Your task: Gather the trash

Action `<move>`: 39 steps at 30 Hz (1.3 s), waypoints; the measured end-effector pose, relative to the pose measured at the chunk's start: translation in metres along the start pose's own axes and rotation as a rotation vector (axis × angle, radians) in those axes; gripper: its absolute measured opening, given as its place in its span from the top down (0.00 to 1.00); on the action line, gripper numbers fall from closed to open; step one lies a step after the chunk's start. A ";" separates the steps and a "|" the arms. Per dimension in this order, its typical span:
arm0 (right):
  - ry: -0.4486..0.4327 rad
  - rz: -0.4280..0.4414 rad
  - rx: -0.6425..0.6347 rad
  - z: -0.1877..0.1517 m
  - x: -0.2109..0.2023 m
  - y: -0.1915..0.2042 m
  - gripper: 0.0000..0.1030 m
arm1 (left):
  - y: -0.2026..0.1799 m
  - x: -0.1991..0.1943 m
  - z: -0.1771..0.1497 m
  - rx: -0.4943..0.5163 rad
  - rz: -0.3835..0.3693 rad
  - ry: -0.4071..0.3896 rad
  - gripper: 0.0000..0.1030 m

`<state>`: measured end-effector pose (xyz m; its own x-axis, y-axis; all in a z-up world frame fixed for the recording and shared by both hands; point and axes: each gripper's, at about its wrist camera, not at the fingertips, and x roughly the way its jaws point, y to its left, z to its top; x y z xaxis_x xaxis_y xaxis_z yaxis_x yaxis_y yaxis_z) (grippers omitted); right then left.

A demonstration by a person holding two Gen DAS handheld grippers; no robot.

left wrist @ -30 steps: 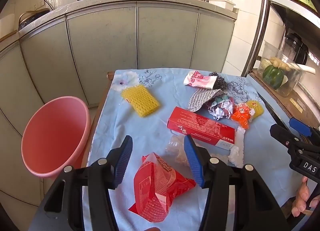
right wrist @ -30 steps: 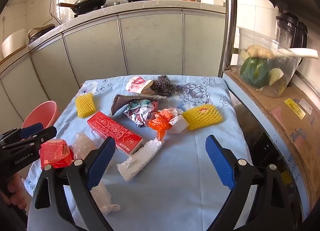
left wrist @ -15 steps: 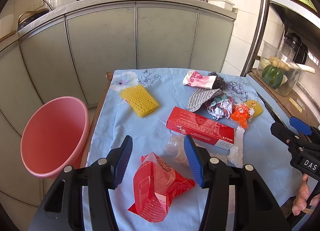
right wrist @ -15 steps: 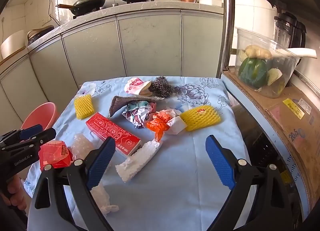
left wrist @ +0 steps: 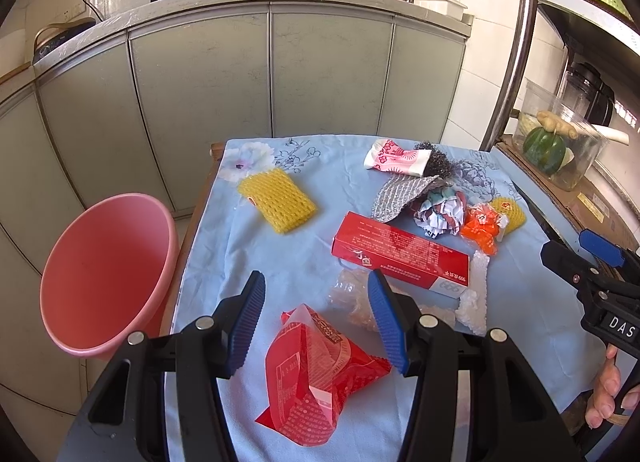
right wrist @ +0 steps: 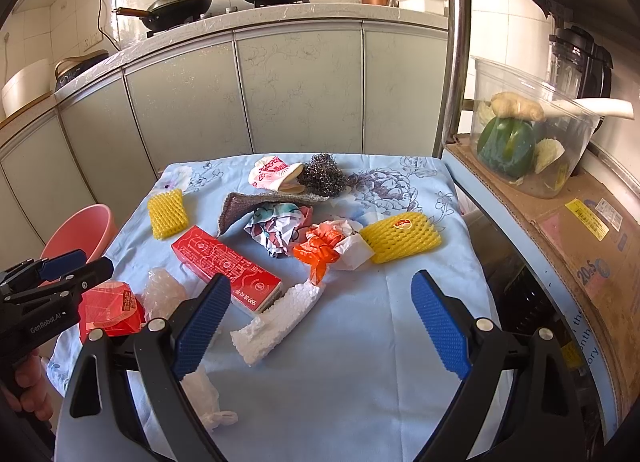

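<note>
Trash lies on a table with a blue floral cloth [left wrist: 312, 262]. A crumpled red wrapper [left wrist: 320, 374] lies just below and between the fingers of my open left gripper [left wrist: 316, 302]. A clear plastic bag [left wrist: 352, 298] and a red box [left wrist: 400, 254] lie beyond it. A pink bin [left wrist: 104, 274] stands left of the table. My right gripper [right wrist: 320, 314] is open and empty above white foam [right wrist: 276, 322]. Around it lie the red box [right wrist: 224, 266], orange plastic [right wrist: 320, 250], yellow foam nets [right wrist: 400, 236], crumpled paper [right wrist: 276, 226].
A steel scourer [right wrist: 322, 178], a grey cloth [right wrist: 256, 202] and a pink-white packet [right wrist: 272, 174] lie at the table's far side. A cardboard box with a clear vegetable container [right wrist: 524, 142] stands right. Kitchen cabinets [right wrist: 300, 90] stand behind.
Both grippers have drifted back slightly from the table; the scene sits a little higher in both views. No object has moved and both jaws stay open.
</note>
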<state>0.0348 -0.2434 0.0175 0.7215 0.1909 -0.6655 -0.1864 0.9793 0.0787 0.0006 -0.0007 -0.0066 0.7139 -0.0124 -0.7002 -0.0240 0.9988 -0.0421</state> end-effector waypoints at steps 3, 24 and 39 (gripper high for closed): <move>0.000 0.000 0.000 0.000 0.000 0.000 0.11 | 0.000 0.000 0.000 0.001 0.000 0.000 0.49; 0.000 -0.001 0.000 -0.002 0.001 0.000 0.11 | 0.001 0.002 0.000 -0.001 0.000 0.005 0.45; -0.002 0.001 0.003 -0.002 0.000 -0.001 0.11 | 0.000 0.002 -0.001 0.000 0.000 0.003 0.42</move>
<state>0.0342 -0.2446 0.0157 0.7224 0.1921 -0.6642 -0.1851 0.9793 0.0820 0.0015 -0.0005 -0.0092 0.7116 -0.0127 -0.7025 -0.0237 0.9988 -0.0421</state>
